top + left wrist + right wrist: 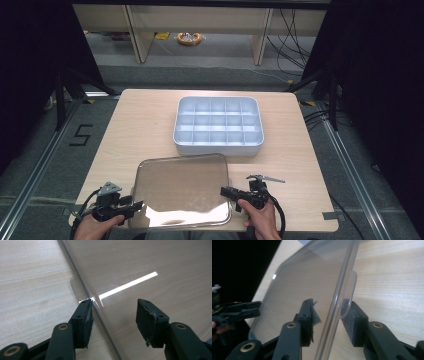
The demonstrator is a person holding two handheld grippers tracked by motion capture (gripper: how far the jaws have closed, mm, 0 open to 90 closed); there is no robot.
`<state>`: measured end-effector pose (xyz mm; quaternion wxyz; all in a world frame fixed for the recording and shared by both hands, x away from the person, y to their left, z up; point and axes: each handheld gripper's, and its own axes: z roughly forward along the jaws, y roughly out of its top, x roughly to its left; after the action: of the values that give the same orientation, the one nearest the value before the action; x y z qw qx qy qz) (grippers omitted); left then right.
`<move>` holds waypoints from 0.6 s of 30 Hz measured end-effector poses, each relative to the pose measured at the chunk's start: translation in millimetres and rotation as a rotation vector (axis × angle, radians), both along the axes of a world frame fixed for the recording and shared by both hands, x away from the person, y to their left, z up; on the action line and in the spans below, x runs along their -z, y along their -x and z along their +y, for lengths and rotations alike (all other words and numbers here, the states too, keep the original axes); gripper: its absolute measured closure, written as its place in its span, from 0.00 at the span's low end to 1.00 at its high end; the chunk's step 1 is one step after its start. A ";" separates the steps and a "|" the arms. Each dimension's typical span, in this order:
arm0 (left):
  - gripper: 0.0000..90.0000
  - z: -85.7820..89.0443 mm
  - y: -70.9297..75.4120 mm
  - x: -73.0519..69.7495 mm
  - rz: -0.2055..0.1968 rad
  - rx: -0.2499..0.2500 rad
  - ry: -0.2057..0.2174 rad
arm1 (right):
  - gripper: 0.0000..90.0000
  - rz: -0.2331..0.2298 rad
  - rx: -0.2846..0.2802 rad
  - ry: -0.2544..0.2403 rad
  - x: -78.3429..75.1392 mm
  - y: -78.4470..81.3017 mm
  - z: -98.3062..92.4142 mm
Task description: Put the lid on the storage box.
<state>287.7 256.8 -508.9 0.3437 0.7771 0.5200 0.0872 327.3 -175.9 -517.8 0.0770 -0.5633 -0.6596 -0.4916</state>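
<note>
A clear plastic lid [182, 187] lies flat at the table's near edge, in front of a pale blue divided tray [218, 146]. My left gripper [136, 205] is at the lid's left side. In the left gripper view its jaws [113, 307] stand apart across the lid's rim [82, 285], one pad by a small clear tab [76, 287], the other over the lid. My right gripper [225, 191] is at the lid's right side. Its jaws [328, 307] straddle the rim; the outer pad [350, 315] touches a tab [350, 287], while a gap shows at the inner pad.
The wooden table [140, 120] has bare room left and right of the tray. Its near edge runs just under both hands. Beyond the table are a grey floor, cables [295, 35] and table legs.
</note>
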 end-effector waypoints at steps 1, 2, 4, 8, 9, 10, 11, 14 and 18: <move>0.49 0.0 0.2 -0.6 0.000 0.011 -0.019 | 0.72 -0.005 -0.010 -0.001 -1.3 1.0 -0.9; 0.47 0.0 0.2 -0.6 0.000 0.011 -0.019 | 0.73 -0.011 -0.015 -0.008 -2.1 1.6 -1.2; 0.43 -1.9 0.7 0.1 -0.004 0.002 -0.001 | 0.73 -0.024 -0.019 -0.009 -2.8 2.3 -1.7; 0.34 -0.5 -1.2 1.3 -0.004 -0.007 0.009 | 0.76 -0.057 -0.036 -0.007 -8.1 4.0 -3.0; 0.34 -0.4 -1.6 1.2 -0.004 -0.008 0.009 | 0.76 -0.062 -0.041 -0.004 -8.6 4.0 -2.8; 0.33 -0.2 -2.1 0.8 -0.005 -0.007 0.000 | 0.76 -0.066 -0.042 -0.013 -8.1 3.1 -1.5; 0.32 -0.2 -2.8 1.3 -0.010 -0.018 0.007 | 0.76 -0.070 -0.046 -0.012 -8.6 2.9 -0.8; 0.25 3.8 -4.1 1.4 -0.009 -0.022 -0.013 | 0.78 -0.090 -0.056 -0.017 -12.0 3.6 -0.5; 0.21 8.7 -8.4 3.2 0.003 -0.069 0.075 | 0.80 -0.160 -0.072 -0.031 -15.2 3.8 -1.2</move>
<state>296.1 265.5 -512.1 0.3685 0.7455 0.5498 0.0783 323.4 -177.1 -502.6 0.0506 -0.4969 -0.6757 -0.5422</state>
